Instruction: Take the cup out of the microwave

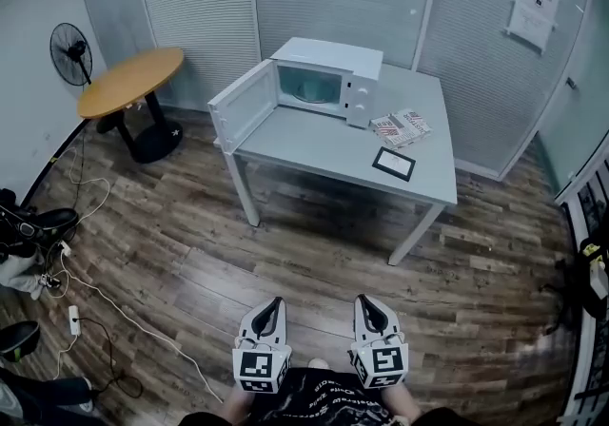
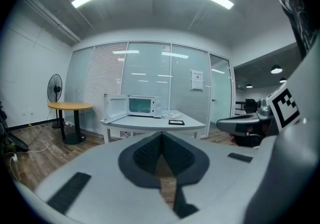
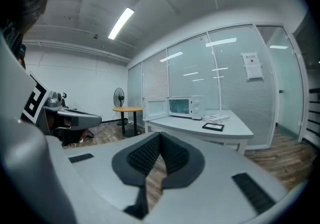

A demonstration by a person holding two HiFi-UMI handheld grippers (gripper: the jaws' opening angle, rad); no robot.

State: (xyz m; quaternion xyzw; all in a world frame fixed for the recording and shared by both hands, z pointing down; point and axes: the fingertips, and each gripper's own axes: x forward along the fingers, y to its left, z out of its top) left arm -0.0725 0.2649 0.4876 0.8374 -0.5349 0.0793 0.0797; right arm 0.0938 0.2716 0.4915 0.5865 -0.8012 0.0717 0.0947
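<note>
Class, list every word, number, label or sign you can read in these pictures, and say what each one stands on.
No text can be read anywhere.
Paper notice on the partition wall: print too small and blurred.
Booklets on the table: red and white print, unreadable.
Microwave control panel: no legible markings.
Marker cubes: black-and-white patterns, no letters.

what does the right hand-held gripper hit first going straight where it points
Way looks free nearby; the right hand-held gripper would likely meet the table edge first, below the open microwave, though depth is unclear.
</note>
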